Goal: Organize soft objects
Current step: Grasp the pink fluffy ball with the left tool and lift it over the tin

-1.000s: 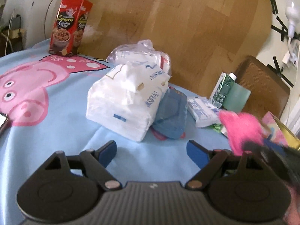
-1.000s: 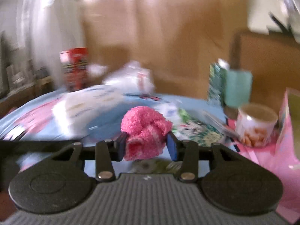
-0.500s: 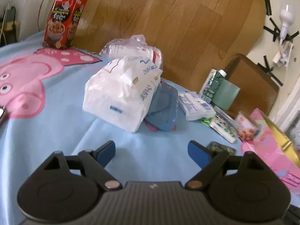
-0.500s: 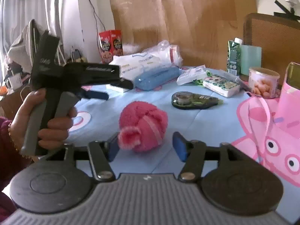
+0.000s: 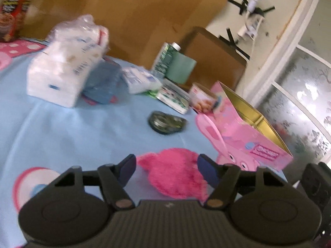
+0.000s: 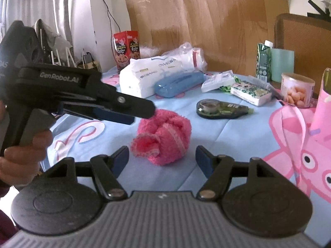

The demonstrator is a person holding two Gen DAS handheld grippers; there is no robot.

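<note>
A fluffy pink sock ball [image 6: 165, 136] lies on the light blue cartoon tablecloth [image 6: 223, 136]. My left gripper [image 5: 166, 170] straddles the pink ball [image 5: 173, 175]. Its jaws are closing with the ball between them, a thin gap still showing at the left pad. In the right wrist view that left gripper [image 6: 140, 113] reaches in from the left, held by a hand [image 6: 22, 155], its tips at the ball's upper left. My right gripper [image 6: 162, 159] sits just short of the ball, jaws opening and touching nothing. A pink open box [image 5: 248, 136] stands to the right.
Further back are a white tissue pack [image 6: 144, 76], a blue case [image 6: 178, 83], a dark tape dispenser [image 6: 221, 108], a snack can [image 6: 295, 91], a green carton [image 6: 263, 62] and a red box [image 6: 126, 45]. A wooden board leans behind the table.
My right gripper set the pink ball down, let go and widened. My left gripper swung right from the tissue pack to the ball and its jaws narrowed around it.
</note>
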